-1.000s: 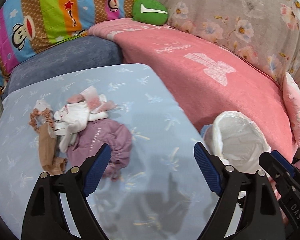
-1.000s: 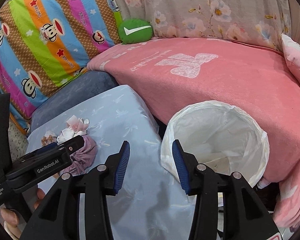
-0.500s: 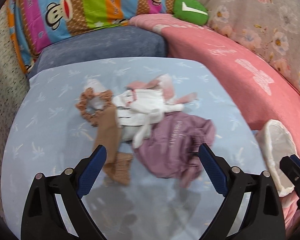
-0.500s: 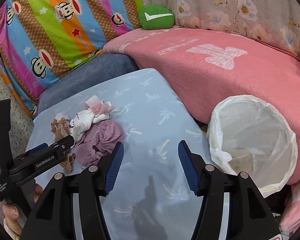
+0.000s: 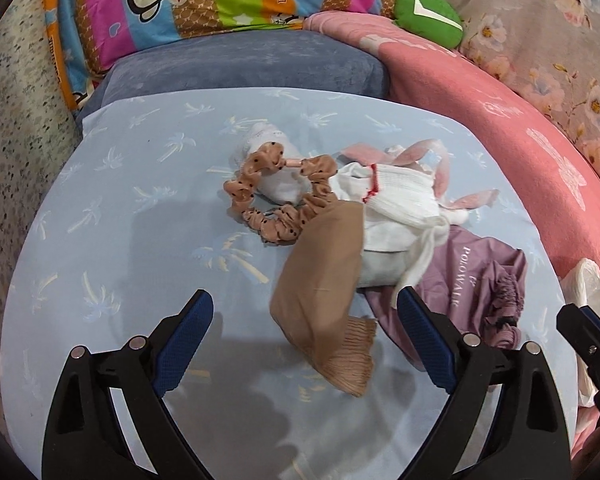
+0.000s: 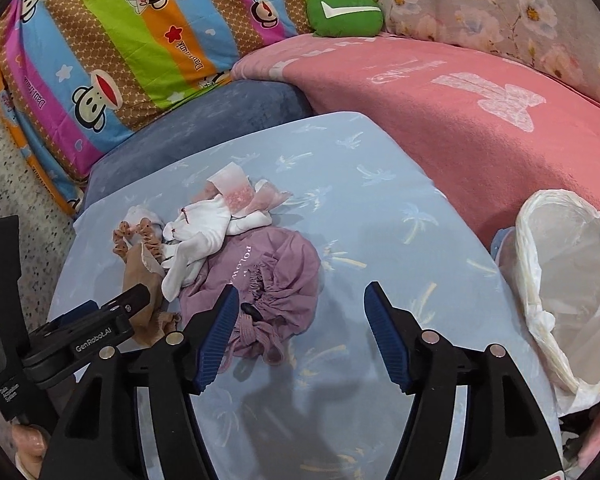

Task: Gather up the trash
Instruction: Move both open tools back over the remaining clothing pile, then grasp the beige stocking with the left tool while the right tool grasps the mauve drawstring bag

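A heap of small things lies on the pale blue palm-print sheet (image 5: 140, 208): a tan stocking (image 5: 320, 280), a dotted tan scrunchie (image 5: 276, 220), a white sock (image 5: 396, 208), pink paper scraps (image 5: 420, 150) and a purple drawstring pouch (image 5: 472, 280). My left gripper (image 5: 302, 320) hangs open just above the stocking's near end, gripping nothing. My right gripper (image 6: 300, 300) hovers over the pouch (image 6: 268, 264). Its jaws are opening, its left pad is at the pouch's edge, and the pads press on nothing. A bin with a white liner (image 6: 572, 280) stands open to the right.
A pink blanket (image 6: 460, 120) covers the sofa behind the sheet, with a green cushion (image 6: 344, 12) and a striped monkey-print cover (image 6: 100, 40) at the back. A blue-grey cushion (image 5: 240, 64) borders the sheet's far edge. Speckled floor (image 5: 16, 140) lies to the left.
Both views have swung left, from the bin towards the heap. The left gripper now sits lower and closer, over the stocking. The right gripper's jaws stand wider.
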The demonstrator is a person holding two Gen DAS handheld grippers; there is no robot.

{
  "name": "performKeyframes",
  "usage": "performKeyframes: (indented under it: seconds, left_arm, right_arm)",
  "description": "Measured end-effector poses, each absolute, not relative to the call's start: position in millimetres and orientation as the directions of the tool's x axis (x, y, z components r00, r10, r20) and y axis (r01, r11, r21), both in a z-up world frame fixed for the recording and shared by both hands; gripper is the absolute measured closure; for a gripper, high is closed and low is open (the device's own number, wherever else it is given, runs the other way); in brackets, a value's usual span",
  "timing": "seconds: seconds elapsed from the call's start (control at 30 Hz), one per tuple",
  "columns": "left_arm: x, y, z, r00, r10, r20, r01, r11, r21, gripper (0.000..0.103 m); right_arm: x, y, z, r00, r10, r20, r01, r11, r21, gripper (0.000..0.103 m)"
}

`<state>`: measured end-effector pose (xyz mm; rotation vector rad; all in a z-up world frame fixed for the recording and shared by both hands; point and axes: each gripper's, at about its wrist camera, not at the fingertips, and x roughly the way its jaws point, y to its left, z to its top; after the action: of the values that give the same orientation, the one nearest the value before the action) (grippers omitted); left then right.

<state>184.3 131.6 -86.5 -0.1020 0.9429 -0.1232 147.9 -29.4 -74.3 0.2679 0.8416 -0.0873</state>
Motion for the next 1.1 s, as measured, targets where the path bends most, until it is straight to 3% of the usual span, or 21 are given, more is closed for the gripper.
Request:
performKeyframes:
  seconds: [0.27, 0.33, 0.47, 0.57, 0.73, 0.87, 1.1]
  left_arm:
    - [191.8, 134.5, -98.4, 0.560, -0.186, -0.807, 0.066, 0.981, -0.181, 0.015]
    - [193.1, 132.8, -101.7, 0.553, -0.196, -0.810, 0.073, 0.980, -0.188, 0.020]
    - [196.9, 133.3, -109.2, 0.526, -0.228, -0.819, 0.087, 0.973, -0.215, 0.037]
    - [196.4, 133.7, -112.7, 0.514, -0.247, -0.821, 0.095, 0.968, -0.232, 0.050]
    - [192.2, 137.2, -112.0, 0.509, -0.265, -0.819, 0.105, 0.963, -0.247, 0.077]
    - [185.7, 138.4, -105.4, 0.513, -0.269, -0.815, 0.108, 0.962, -0.250, 0.087]
    - [172.4, 129.3, -75.7, 0.554, -0.269, -0.788, 0.131, 0.963, -0.237, 0.088]
  right_arm:
    - [169.6, -21.1, -97.4, 0.634, 0.040, -0.772, 0.192, 0.959, 0.207, 0.039]
    - [173.5, -20.0, -103.7, 0.625, 0.045, -0.779, 0.194, 0.958, 0.211, 0.039]
    - [177.7, -19.0, -115.9, 0.604, 0.068, -0.794, 0.194, 0.954, 0.229, 0.040]
    - [177.9, -17.2, -122.4, 0.593, 0.088, -0.800, 0.187, 0.952, 0.243, 0.048]
    - [177.8, -11.9, -127.6, 0.572, 0.111, -0.813, 0.168, 0.954, 0.249, 0.078]
    - [170.8, -11.3, -117.7, 0.589, 0.116, -0.800, 0.158, 0.954, 0.254, 0.081]
    - [152.9, -18.9, -74.5, 0.662, 0.111, -0.741, 0.137, 0.954, 0.265, 0.082]
